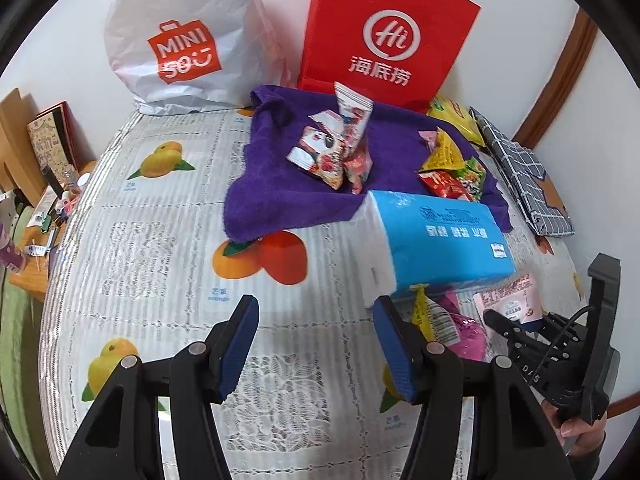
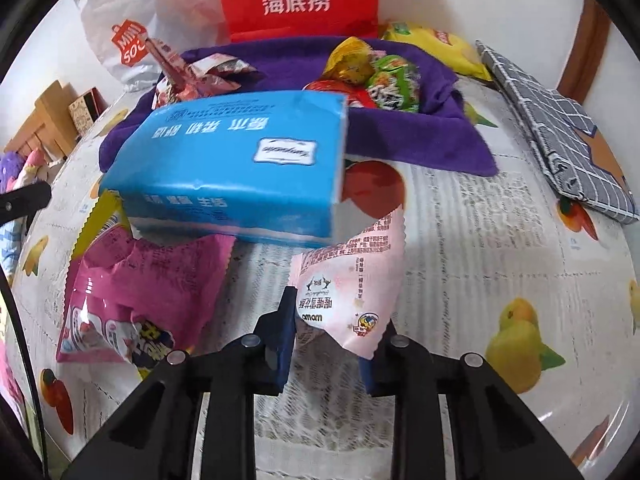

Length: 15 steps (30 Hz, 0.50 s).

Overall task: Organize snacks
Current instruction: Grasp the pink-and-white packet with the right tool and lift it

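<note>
Snacks sorting is at the pick-up step: right gripper point(image 2: 328, 332) is clamped on the pale pink packet point(image 2: 352, 280) just before the tissue pack point(image 2: 240, 160), apparently lightly, left gripper point(image 1: 316, 344) open and empty; next, carry it to the purple towel point(image 2: 400, 136).

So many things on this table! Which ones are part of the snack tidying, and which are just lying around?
Part of the job:
- pale pink snack packet, held in the right gripper
- magenta snack bag
- snacks on the purple towel

Lying about:
- blue tissue pack
- red paper bag
- white shopping bag
- checked cloth
</note>
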Tool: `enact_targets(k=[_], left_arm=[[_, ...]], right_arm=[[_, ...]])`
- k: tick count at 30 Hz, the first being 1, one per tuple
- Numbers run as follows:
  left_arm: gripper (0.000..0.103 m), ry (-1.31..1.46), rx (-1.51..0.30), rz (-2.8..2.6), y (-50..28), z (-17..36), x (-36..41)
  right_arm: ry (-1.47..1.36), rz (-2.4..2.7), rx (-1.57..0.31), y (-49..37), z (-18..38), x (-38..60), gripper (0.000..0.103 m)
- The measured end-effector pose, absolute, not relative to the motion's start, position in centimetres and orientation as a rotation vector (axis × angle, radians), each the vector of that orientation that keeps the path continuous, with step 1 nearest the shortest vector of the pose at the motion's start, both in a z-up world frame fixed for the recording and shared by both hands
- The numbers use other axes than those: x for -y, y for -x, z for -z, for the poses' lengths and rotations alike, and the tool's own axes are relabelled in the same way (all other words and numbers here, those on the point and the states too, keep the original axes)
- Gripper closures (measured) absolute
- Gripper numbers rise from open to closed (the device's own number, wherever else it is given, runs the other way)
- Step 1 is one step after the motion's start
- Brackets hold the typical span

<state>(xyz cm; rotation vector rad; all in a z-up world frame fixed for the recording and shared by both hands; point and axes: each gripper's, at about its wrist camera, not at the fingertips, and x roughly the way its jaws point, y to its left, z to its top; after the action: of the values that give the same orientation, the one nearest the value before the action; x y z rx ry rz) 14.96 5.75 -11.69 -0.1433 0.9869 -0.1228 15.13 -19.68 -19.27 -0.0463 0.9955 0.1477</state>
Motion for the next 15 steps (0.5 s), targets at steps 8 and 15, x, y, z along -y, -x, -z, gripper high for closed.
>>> enact_targets(k=[8,15], left_arm=[[0.041,0.133,-0.995,0.197,-14.7,11.8,-2.9],[0.034,0.122,-1.007,0.259,-14.3,12.0,-0.1]], right_arm=[[0.015,-0.128,-0.954,-13.8,18.0,22.1,0.08],[-0.013,-0.105,-0.916,-12.9,17.0,24.6,0.08]])
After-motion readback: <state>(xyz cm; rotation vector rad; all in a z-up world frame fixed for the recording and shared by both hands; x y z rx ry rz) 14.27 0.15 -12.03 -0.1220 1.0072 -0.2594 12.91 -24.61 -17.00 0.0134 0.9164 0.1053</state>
